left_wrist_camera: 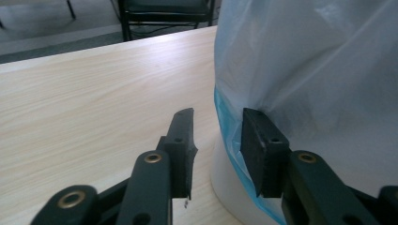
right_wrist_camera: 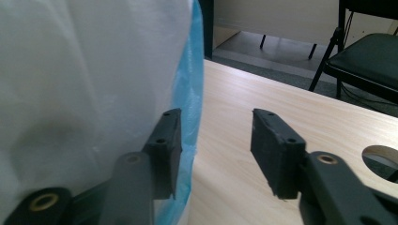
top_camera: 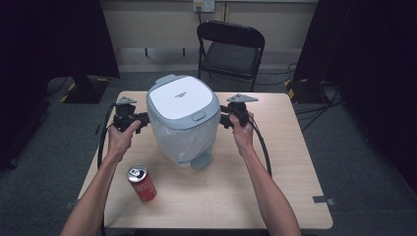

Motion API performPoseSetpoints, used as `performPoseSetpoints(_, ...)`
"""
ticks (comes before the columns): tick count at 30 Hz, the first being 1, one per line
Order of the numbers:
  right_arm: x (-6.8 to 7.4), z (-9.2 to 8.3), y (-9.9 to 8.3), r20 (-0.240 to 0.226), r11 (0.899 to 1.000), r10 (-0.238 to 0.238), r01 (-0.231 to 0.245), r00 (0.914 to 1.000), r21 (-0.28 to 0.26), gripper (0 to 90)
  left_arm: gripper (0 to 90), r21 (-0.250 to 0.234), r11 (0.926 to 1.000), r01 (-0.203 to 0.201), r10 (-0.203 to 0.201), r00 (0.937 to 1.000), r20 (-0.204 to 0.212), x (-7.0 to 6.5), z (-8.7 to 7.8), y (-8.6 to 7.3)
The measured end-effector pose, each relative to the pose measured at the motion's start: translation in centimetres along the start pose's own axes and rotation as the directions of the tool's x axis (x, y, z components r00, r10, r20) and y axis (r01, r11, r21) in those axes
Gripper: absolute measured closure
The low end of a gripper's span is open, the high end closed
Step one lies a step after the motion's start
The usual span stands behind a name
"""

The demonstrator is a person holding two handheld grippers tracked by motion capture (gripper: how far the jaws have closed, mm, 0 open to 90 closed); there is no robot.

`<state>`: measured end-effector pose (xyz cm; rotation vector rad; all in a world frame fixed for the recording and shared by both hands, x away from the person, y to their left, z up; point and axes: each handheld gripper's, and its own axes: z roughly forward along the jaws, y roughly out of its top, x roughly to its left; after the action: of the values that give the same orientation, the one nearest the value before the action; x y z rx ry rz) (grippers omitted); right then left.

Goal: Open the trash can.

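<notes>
Pedal bin [top_camera: 183,118] with a white lid and a thin plastic liner [top_camera: 184,140] draped down its outside stands mid worktop [top_camera: 236,187], between the two grippers. Left gripper [top_camera: 140,120] at the bin's left flank: jaws narrowed, blue liner hem [left_wrist_camera: 225,126] sits in the gap, one jaw against the film, the other clear on the worktop side; pinch not confirmed, log points to shut. Right gripper [top_camera: 227,118] at the right flank: jaws part open, one jaw touching the liner edge [right_wrist_camera: 195,93], the other over bare wood, nothing clamped. Liner looks soft, slippery, easy to tear, so take it at the doubled hem beside each jaw. Bin body seems stiff, light, may slide. Red can [top_camera: 141,183] lies near the left forearm, well apart from the jaws
</notes>
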<state>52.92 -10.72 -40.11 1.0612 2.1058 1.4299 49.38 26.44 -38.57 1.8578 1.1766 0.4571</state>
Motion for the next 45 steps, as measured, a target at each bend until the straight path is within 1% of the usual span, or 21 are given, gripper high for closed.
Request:
performPoseSetpoints(1,0.0,0.0,0.0,0.000,1.000,0.000,0.000,1.0000,0.000,57.7,65.4,0.002,0.9999,-0.010,0.010,0.9999,0.011,-0.1,0.0,0.0)
performPoseSetpoints(2,0.2,-0.7,-0.2,-0.028,1.000,-0.012,0.012,0.9995,0.006,63.9,65.7,0.005,0.9999,-0.015,0.015,0.9995,0.029,-0.3,0.0,0.0)
performPoseSetpoints(7,1.1,-2.6,-0.6,-0.057,0.999,-0.035,0.036,0.9978,0.016,64.8,67.2,0.013,0.9989,-0.045,0.044,0.9971,0.062,-1.2,-0.1,-0.2)
performPoseSetpoints(8,1.7,-3.5,-0.8,-0.057,0.998,-0.053,0.055,0.9969,0.024,61.6,67.8,0.020,0.9969,-0.077,0.075,0.9930,0.091,-1.8,-0.4,-0.2)
performPoseSetpoints(10,1.9,-3.9,-0.9,-0.054,0.998,-0.051,0.052,0.9972,0.025,59.7,67.9,0.020,0.9964,-0.082,0.080,0.9914,0.104,-2.1,-0.5,-0.3)
performPoseSetpoints(12,2.3,-5.0,-1.5,-0.023,0.999,-0.045,0.046,0.9987,0.022,55.1,66.3,0.036,0.9897,-0.139,0.134,0.9843,0.116,-3.1,-0.9,-0.1)
performPoseSetpoints(14,2.3,-5.3,-1.7,-0.015,0.999,-0.043,0.044,0.9989,0.019,52.3,65.2,0.034,0.9896,-0.140,0.135,0.9833,0.122,-3.4,-1.0,-0.1)
performPoseSetpoints(17,2.0,-6.6,-2.6,-0.014,1.000,-0.012,0.012,0.9998,0.006,43.7,62.1,0.027,0.9889,-0.146,0.140,0.9759,0.168,-3.8,-1.1,0.0)
performPoseSetpoints(21,1.9,-7.2,-2.9,-0.012,1.000,-0.009,0.009,0.9999,0.007,43.2,62.2,0.025,0.9868,-0.160,0.153,0.9704,0.187,-4.2,-1.1,0.0)
performPoseSetpoints(27,2.2,-8.3,-3.4,0.017,0.999,-0.030,0.030,0.9994,0.027,43.3,61.5,0.032,0.9819,-0.187,0.176,0.9620,0.208,-4.5,-0.8,0.2)
performPoseSetpoints(31,2.5,-9.4,-3.8,0.041,0.999,-0.031,0.029,0.9987,0.037,44.5,61.9,0.044,0.9739,-0.223,0.209,0.9546,0.212,-5.2,-0.3,0.7)
performPoseSetpoints(35,2.5,-10.0,-4.0,0.044,0.999,-0.031,0.029,0.9986,0.037,45.4,62.6,0.041,0.9747,-0.220,0.204,0.9508,0.233,-5.5,0.0,0.9)
performPoseSetpoints(36,2.5,-10.4,-4.2,0.041,0.999,-0.030,0.028,0.9987,0.036,45.7,62.8,0.041,0.9720,-0.231,0.215,0.9456,0.245,-5.7,0.2,0.9)
performPoseSetpoints(37,2.5,-10.4,-4.2,0.041,0.999,-0.030,0.028,0.9987,0.036,45.7,63.0,0.041,0.9720,-0.231,0.215,0.9456,0.245,-5.7,0.2,0.9)
performPoseSetpoints(39,2.5,-10.8,-4.4,0.042,0.999,-0.021,0.019,0.9989,0.035,45.7,63.0,0.045,0.9702,-0.238,0.218,0.9395,0.264,-5.8,0.4,1.1)
performPoseSetpoints(40,2.5,-11.2,-4.6,0.050,0.999,-0.019,0.017,0.9986,0.032,42.6,60.6,0.043,0.9730,-0.227,0.207,0.9410,0.268,-5.9,0.6,1.1)
performPoseSetpoints(41,2.5,-11.2,-4.6,0.050,0.999,-0.019,0.017,0.9986,0.032,42.6,59.7,0.043,0.9730,-0.227,0.207,0.9410,0.268,-5.9,0.6,1.1)
performPoseSetpoints(42,2.5,-11.4,-4.8,0.066,0.999,-0.026,0.024,0.9975,0.032,37.4,58.0,0.045,0.9736,-0.224,0.204,0.9407,0.272,-5.9,0.7,1.1)
performPoseSetpoints(43,2.5,-11.4,-4.8,0.066,0.999,-0.026,0.024,0.9975,0.032,37.4,58.0,0.045,0.9730,-0.226,0.207,0.9412,0.267,-5.8,0.7,1.1)
performPoseSetpoints(44,2.3,-11.5,-4.9,0.070,0.999,-0.023,0.021,0.9973,0.033,32.0,54.5,0.042,0.9763,-0.212,0.193,0.9421,0.274,-5.6,0.8,1.0)
performPoseSetpoints(45,2.3,-11.5,-5.0,0.070,0.999,-0.020,0.018,0.9973,0.035,30.3,53.9,0.042,0.9763,-0.212,0.193,0.9421,0.274,-5.6,0.8,1.0)
